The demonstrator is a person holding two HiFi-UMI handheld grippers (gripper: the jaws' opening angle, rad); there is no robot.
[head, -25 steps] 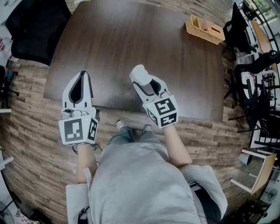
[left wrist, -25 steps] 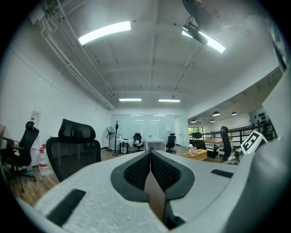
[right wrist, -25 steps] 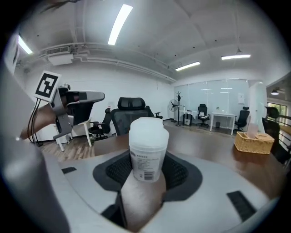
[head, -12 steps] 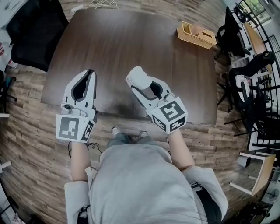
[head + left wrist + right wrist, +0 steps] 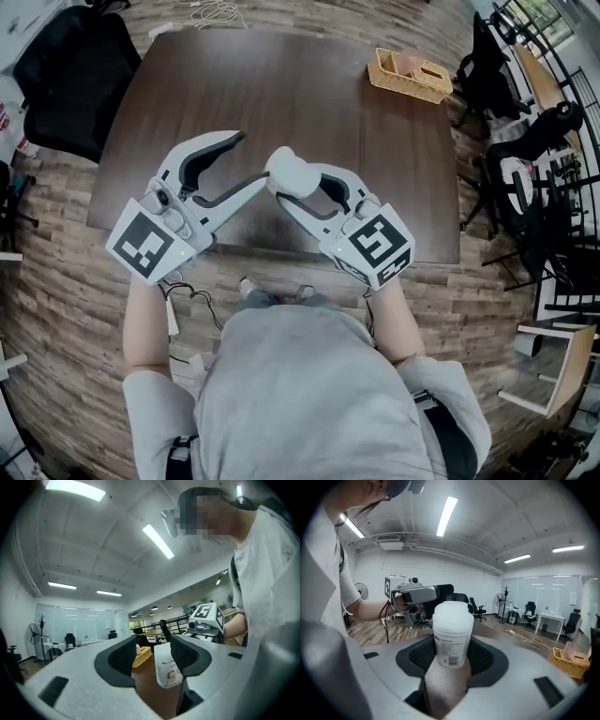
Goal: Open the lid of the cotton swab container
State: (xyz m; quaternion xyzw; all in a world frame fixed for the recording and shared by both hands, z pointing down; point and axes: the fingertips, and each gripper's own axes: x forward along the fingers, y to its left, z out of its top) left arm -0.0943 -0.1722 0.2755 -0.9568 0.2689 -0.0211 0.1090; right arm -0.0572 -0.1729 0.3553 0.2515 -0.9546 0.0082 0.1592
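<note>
The cotton swab container (image 5: 287,170) is a small white plastic tub with a frosted lid and a printed label. It is held above the near edge of the dark table (image 5: 281,84), with my right gripper (image 5: 298,186) shut on its lower body. In the right gripper view the container (image 5: 451,637) stands upright between the black pads, lid on top. My left gripper (image 5: 251,157) points at it from the left, and its jaws have just been opening. In the left gripper view the container (image 5: 167,670) shows just beyond the spread pads (image 5: 124,656), which do not press on it.
A wicker basket (image 5: 409,73) sits at the table's far right corner. Black office chairs (image 5: 70,70) stand at the left and at the right (image 5: 534,169). The floor is wood plank. The person's grey shirt (image 5: 300,394) fills the bottom of the head view.
My left gripper has swung right toward the container and its jaws have gone from shut to open. My right gripper has lifted the container a little.
</note>
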